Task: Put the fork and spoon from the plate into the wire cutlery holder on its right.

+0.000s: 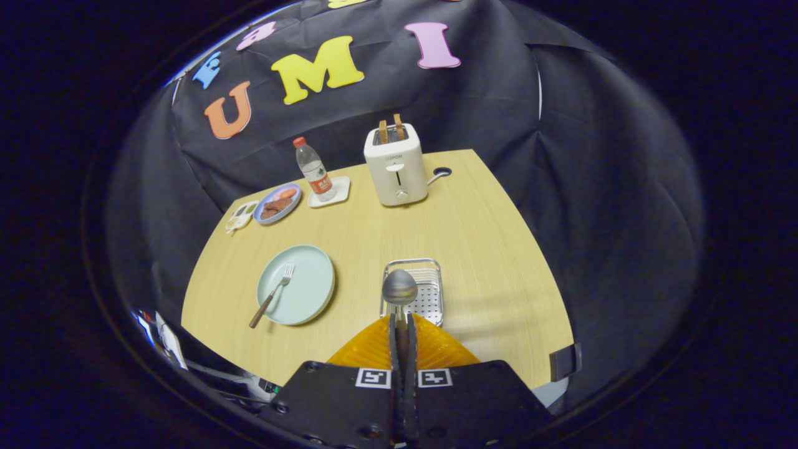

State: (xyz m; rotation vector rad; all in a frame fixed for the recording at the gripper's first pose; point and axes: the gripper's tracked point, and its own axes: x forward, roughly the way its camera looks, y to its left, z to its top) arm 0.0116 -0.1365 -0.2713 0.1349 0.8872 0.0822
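My gripper [402, 324] is shut on the spoon's handle, held high over the table. The spoon [399, 288] sticks out ahead of the orange fingers [374, 346], its metal bowl hanging over the near left part of the wire cutlery holder [430, 274]. The holder is a small chrome basket with a perforated floor, standing on the wooden table to the right of the plate. The pale green plate [302, 293] lies left of the fingers. On it rests the fork [272, 295], tines toward the plate's middle and brown handle over the near left rim.
At the back of the table [486, 249] stand a white toaster [395, 165] with two slices in it, a water bottle [315, 169] on a white coaster, a blue plate of food [277, 203] and a small white dish [240, 216]. A black clamp [564, 360] grips the table's near right edge.
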